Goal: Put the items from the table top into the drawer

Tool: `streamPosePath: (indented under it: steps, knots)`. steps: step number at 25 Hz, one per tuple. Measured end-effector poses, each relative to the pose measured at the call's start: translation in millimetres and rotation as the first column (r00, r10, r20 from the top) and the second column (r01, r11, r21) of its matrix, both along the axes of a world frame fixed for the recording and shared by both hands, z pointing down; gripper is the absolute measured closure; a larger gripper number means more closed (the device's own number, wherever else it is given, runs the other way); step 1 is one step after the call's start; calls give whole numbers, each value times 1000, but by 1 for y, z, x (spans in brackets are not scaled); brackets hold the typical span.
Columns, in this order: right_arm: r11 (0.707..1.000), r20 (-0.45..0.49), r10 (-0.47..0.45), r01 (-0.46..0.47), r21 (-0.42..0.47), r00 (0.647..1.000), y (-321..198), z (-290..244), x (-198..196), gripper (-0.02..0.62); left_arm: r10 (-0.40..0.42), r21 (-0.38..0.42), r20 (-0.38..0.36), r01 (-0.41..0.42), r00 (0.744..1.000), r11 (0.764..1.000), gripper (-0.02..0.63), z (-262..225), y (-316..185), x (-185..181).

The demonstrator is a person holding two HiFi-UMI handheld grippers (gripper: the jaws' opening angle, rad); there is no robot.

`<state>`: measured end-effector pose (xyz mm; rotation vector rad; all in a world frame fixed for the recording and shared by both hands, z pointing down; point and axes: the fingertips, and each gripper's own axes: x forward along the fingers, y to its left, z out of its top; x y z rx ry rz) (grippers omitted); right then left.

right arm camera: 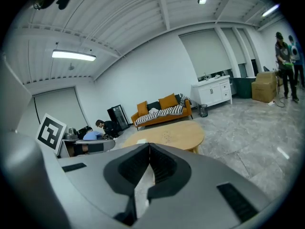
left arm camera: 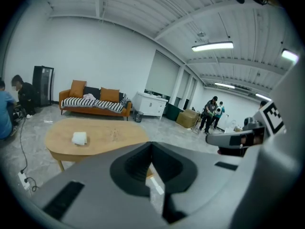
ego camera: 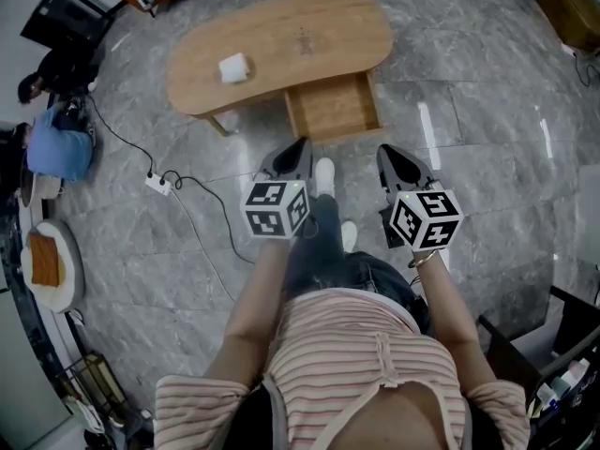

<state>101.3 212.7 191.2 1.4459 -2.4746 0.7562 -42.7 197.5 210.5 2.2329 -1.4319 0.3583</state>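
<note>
A small white item (ego camera: 233,67) lies on the left part of the oval wooden table (ego camera: 309,26). The table's drawer (ego camera: 333,111) stands pulled out toward me, and its wooden bottom looks bare. My left gripper (ego camera: 302,142) and right gripper (ego camera: 384,150) hover side by side over the floor just short of the drawer, both shut and empty. In the left gripper view the white item (left arm camera: 79,138) sits on the table (left arm camera: 109,132) beyond the closed left gripper (left arm camera: 151,145). The right gripper (right arm camera: 149,147) points at the table (right arm camera: 171,133) with its jaws together.
A power strip with cable (ego camera: 157,184) lies on the floor left of me. People sit at the far left (ego camera: 56,139); others stand in the back (left arm camera: 212,113). An orange sofa (left arm camera: 93,101) is behind the table. My white shoes (ego camera: 324,172) are between the grippers.
</note>
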Motion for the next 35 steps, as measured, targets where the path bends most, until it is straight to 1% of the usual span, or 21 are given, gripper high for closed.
streamPosePath:
  steps: [6, 13, 22, 27, 31, 35]
  knots:
    - [999, -18, -6, 5, -43, 1000, -43, 17, -8, 586, -12, -34, 19, 12, 1000, 999, 594, 19, -52, -16]
    - [995, -21, -9, 7, -103, 1000, -112, 37, -26, 586, -6, -78, 43, 10, 999, 997, 594, 41, -132, -34]
    - [984, -40, -12, 5, -176, 999, -205, 70, -50, 586, 45, -111, 102, -34, 994, 993, 594, 80, -245, -53]
    - [973, -60, -17, 3, -230, 998, -238, 94, -61, 586, 62, -132, 106, -48, 992, 990, 594, 109, -296, -61]
    - [964, -57, -27, 11, -265, 998, -261, 114, -72, 586, 60, -164, 124, -39, 990, 986, 594, 140, -329, -67]
    - [959, -51, -44, 28, -282, 998, -282, 128, -82, 586, 53, -184, 150, -25, 987, 983, 592, 167, -353, -71]
